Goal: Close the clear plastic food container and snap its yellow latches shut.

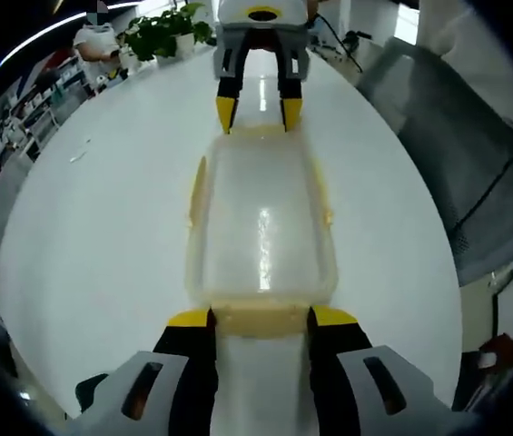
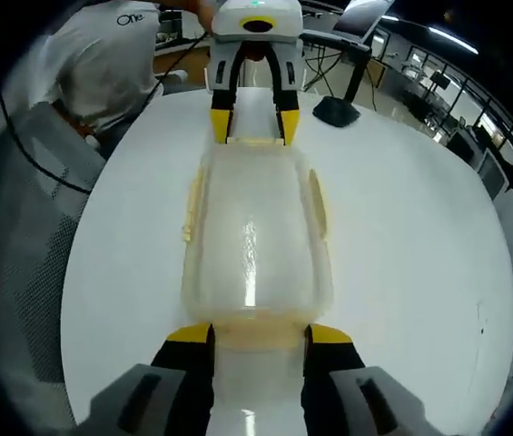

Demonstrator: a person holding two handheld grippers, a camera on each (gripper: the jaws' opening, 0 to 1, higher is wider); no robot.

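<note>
Clear plastic food container [image 1: 262, 227] between my grippers, left [image 1: 261, 320] and right [image 2: 248, 338], jaws open astride yellow end latches [image 1: 261, 318]; press both evenly.

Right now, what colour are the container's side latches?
Pale yellow; the side latches on the clear container show best in the right gripper view.

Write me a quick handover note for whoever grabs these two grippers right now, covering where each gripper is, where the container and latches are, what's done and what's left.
Left gripper: open, jaws straddling the yellow end latch at its end of the clear container.
Right gripper: open, jaws straddling the opposite end latch; the two grippers face each other.
Container: on the white table, lid seated on top.
Side latches: along both long sides; cannot tell whether they are snapped down.
Done: lid appears placed.
Left: likely press both end latches down, then check the side ones.
</note>
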